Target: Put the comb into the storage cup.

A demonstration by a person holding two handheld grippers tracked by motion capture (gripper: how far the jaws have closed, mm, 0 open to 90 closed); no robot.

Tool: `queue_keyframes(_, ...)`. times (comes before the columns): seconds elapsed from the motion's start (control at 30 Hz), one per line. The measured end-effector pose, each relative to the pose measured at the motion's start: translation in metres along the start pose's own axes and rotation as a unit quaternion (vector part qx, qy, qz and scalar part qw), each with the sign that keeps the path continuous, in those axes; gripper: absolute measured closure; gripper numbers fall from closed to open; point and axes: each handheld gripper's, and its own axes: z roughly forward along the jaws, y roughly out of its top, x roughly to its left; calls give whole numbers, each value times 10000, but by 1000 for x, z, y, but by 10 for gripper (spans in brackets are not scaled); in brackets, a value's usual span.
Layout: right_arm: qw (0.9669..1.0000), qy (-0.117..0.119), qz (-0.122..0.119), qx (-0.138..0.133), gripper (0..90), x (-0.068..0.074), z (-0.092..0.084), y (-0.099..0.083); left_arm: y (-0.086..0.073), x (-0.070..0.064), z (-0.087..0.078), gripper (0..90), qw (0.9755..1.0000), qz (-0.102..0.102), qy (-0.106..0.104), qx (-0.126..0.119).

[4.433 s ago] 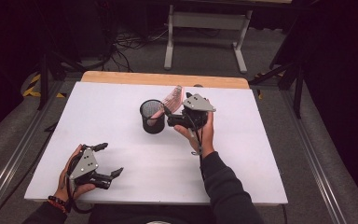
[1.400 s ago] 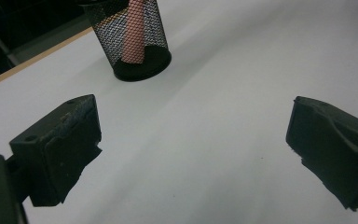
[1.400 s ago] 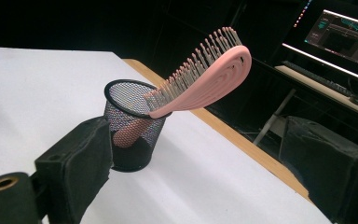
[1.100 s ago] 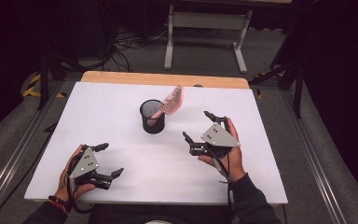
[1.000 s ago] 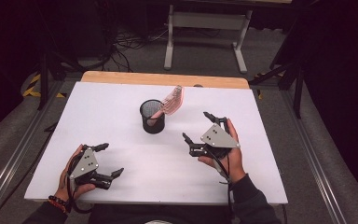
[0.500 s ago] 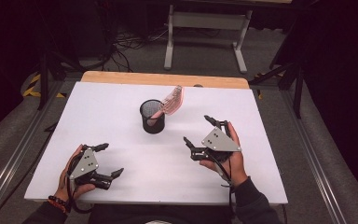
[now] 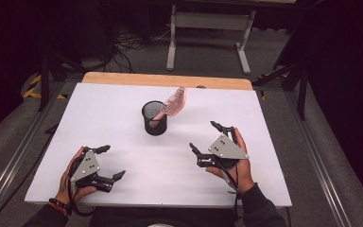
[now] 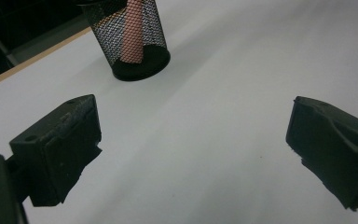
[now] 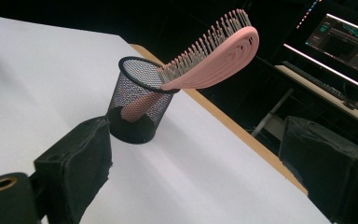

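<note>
A pink hairbrush [image 7: 174, 104] stands handle-down in a black mesh cup [image 7: 155, 118], just above the middle of the high view, on the white worktop [image 7: 123, 104]. Its bristled head leans out over the cup's rim toward the upper right of the frame. In the right gripper view the cup sits at centre, and the brush's handle shows through the mesh while the head arches to the upper right, bristles pointing up and left. In the left gripper view the cup is at the top of the frame, left of centre, with the pink handle visible inside it. The left gripper [image 7: 108, 163] rests in the lower left of the high view, held in the person's left hand [image 7: 73, 182]; its fingers [image 8: 60, 144] are spread wide and grip nothing, with bare worktop between them. The right gripper [image 7: 207, 138] is at lower right, in the right hand [image 7: 236, 170], well apart from the cup; its fingers [image 9: 79, 172] also stand wide apart and empty. A lit monitor [image 9: 342, 35] sits in the dark upper right corner of the right gripper view.
</note>
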Motion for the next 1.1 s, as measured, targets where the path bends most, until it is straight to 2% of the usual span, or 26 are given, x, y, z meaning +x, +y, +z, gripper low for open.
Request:
queue_keyframes(0.93, 9998, 19, -54, 181, 100, 7, -9, -27, 0, 0, 1, 41, 10000, 30, -40, 30)
queue_keyframes(1.1, 9999, 40, -74, 126, 104, 10, -11, -34, 0, -1, 1, 41, 10000, 31, -57, 31)
